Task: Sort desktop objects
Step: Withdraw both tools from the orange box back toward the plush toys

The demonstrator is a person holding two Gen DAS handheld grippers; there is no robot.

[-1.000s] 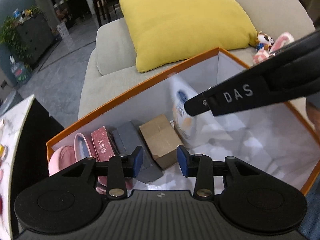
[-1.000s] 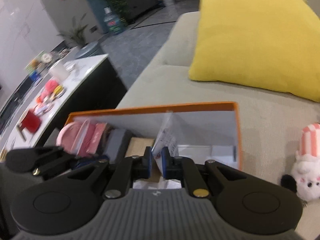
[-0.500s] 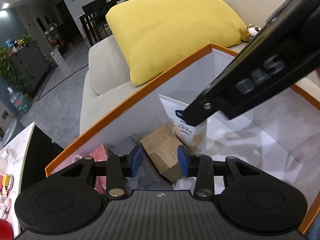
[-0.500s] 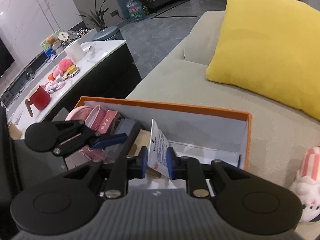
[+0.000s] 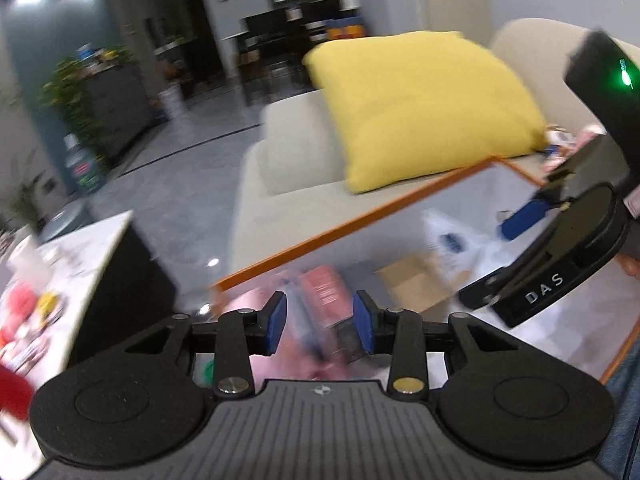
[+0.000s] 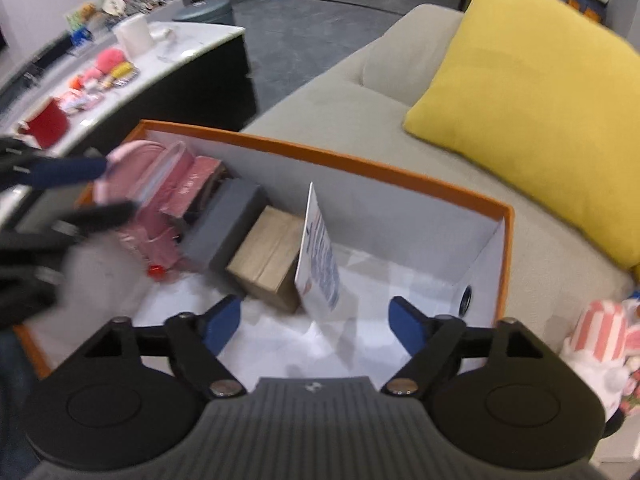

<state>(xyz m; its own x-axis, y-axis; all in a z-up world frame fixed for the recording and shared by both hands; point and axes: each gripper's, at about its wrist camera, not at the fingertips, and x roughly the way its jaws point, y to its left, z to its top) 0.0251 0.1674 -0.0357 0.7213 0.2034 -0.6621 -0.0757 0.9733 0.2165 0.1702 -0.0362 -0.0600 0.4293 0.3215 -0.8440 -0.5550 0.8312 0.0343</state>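
Observation:
An orange-rimmed box [image 6: 360, 164] lies on the sofa. It holds pink items [image 6: 160, 184], a grey box [image 6: 228, 224], a brown carton [image 6: 268, 260] and a white printed packet [image 6: 318, 256] standing on edge against the carton. My right gripper [image 6: 316, 320] hovers over the box with its jaws opening wide; the packet stands free just ahead of them, touched by neither pad. My left gripper [image 5: 320, 320] hangs over the box's left end, jaws partly apart with nothing between them. It also shows in the right wrist view, the left gripper [image 6: 96, 192] beside the pink items.
A yellow cushion [image 6: 540, 92] leans on the beige sofa [image 6: 360, 92] behind the box. Plush toys [image 6: 600, 336] lie right of it. Left of the sofa, a white-topped table [image 6: 168, 52] carries a red mug [image 6: 48, 124], a paper roll [image 6: 134, 38] and small toys.
My right gripper has let go of the white packet and spread its jaws; the packet now stands in the box. My left gripper has drawn back and swung left towards the table.

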